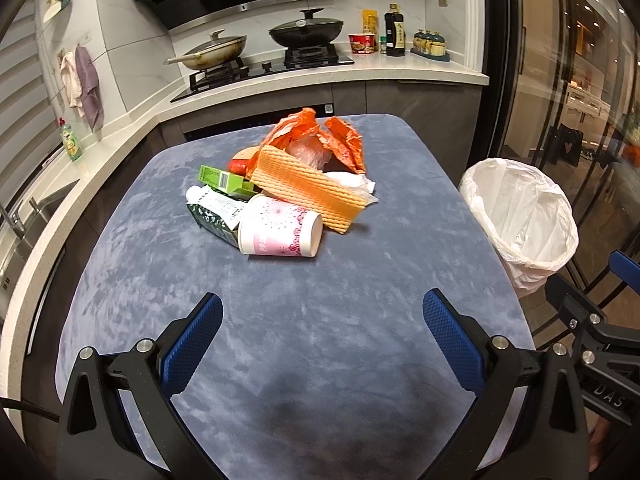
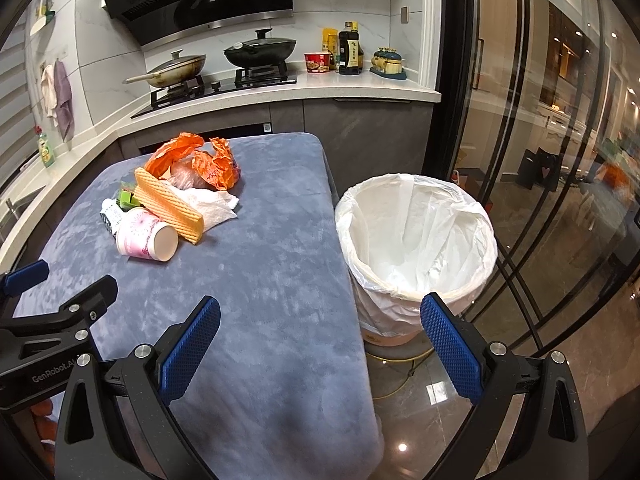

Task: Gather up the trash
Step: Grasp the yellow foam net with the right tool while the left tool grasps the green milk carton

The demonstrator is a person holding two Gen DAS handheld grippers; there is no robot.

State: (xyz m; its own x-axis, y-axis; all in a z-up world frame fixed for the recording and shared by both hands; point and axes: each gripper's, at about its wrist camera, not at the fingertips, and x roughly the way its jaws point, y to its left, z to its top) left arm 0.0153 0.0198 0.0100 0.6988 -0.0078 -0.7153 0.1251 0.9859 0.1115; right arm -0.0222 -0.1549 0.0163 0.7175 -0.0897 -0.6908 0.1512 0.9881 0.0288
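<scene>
A heap of trash lies on the blue-grey table (image 1: 320, 320): a pink paper cup (image 1: 280, 232) on its side, an orange corrugated sheet (image 1: 308, 190), an orange plastic bag (image 1: 320, 136), a green box (image 1: 220, 180), a white tube (image 1: 216, 202) and crumpled white tissue (image 1: 352, 182). The cup also shows in the right wrist view (image 2: 146, 236). A white-lined bin (image 2: 416, 248) stands right of the table. My left gripper (image 1: 322, 320) is open and empty, short of the heap. My right gripper (image 2: 320, 322) is open and empty over the table's right edge.
A kitchen counter (image 1: 340, 76) with a hob, two lidded pans (image 1: 306, 32), bottles and a noodle cup runs behind the table. A sink (image 1: 24, 216) lies at the left. A glass partition (image 2: 540, 140) stands right of the bin. Each gripper shows at the other view's edge.
</scene>
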